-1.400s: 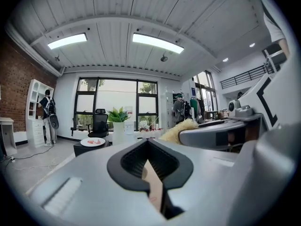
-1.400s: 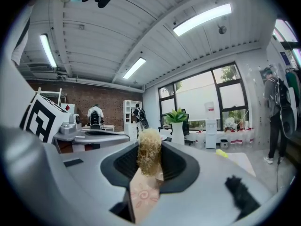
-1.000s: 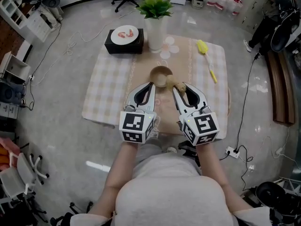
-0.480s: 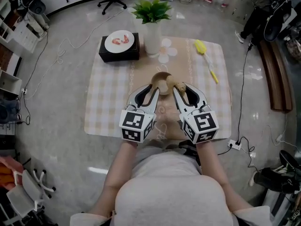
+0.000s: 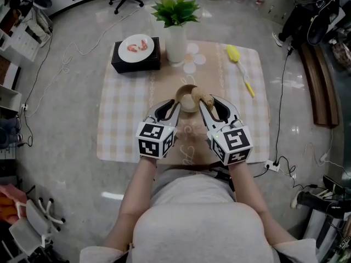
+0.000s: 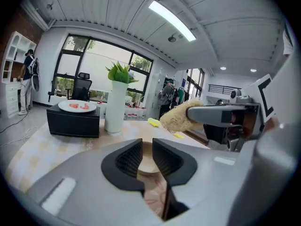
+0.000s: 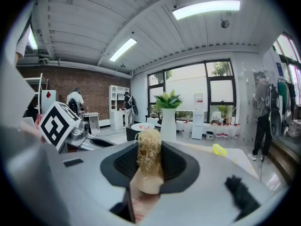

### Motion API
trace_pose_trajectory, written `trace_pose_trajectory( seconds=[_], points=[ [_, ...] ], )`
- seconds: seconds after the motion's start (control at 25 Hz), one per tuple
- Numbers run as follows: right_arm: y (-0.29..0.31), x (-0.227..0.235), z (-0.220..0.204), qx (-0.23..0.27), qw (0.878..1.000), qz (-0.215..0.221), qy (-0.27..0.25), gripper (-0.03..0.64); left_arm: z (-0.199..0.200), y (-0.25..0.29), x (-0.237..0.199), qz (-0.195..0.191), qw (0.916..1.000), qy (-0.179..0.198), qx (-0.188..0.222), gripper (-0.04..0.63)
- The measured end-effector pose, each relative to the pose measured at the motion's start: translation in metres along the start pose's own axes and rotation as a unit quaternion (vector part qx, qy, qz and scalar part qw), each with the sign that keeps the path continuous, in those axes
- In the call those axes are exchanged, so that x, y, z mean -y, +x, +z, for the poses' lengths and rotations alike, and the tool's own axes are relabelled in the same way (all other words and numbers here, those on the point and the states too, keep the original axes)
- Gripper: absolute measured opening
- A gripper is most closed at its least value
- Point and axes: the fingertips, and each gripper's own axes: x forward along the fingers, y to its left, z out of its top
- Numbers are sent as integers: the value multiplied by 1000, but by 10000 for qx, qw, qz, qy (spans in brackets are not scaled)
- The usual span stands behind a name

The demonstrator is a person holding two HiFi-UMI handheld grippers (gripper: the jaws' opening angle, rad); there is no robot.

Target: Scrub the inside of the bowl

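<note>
Both tongs have drawn in on the bowl [image 5: 186,93] since a second ago, the left ones dropping lower. Left tongs [image 5: 175,103] now sit at its near-left rim. Their jaws have just been closing, and we see only the bowl through the narrow gap left, nothing pinched. The bowl stands mid-surface [image 5: 126,111]. Right tongs [image 5: 202,104] clamp the scrubber [image 7: 149,155], its fibre head at the right rim. We judge that scrubbing has barely begun and the whole inside is left.

Bright, even light from ceiling strips [image 6: 171,20] and windows [image 7: 211,86] — floor [image 5: 66,141] glare, fisheye edges dark, warped.
</note>
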Motion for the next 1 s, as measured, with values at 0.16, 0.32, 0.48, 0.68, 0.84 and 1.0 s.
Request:
trace_pose_trajectory(
  seconds=[0.16, 0.32, 0.48, 0.68, 0.84, 1.0],
  points=[
    [7, 6, -5, -102, 9999, 91, -21, 104, -11, 11, -4, -121, 9993, 212, -274, 132],
    [13, 11, -9, -188, 9996, 218, -12, 104, -21, 21, -3, -291, 9963, 580, -556, 219],
    [19, 16, -13, -273, 9991, 331, 2, 104, -33, 29, 5, -601, 9923, 729, -804, 308],
    [25, 22, -15, -317, 9984, 461, 34, 104, -39, 38, 13, -1014, 9877, 751, -922, 437],
    [28, 26, -18, -351, 9980, 531, 46, 104, -47, 45, 12, -1099, 9830, 939, -1134, 498],
    [32, 31, -20, -362, 9977, 572, 83, 104, -57, 56, 9, -1070, 9778, 1210, -1332, 511]
  ],
)
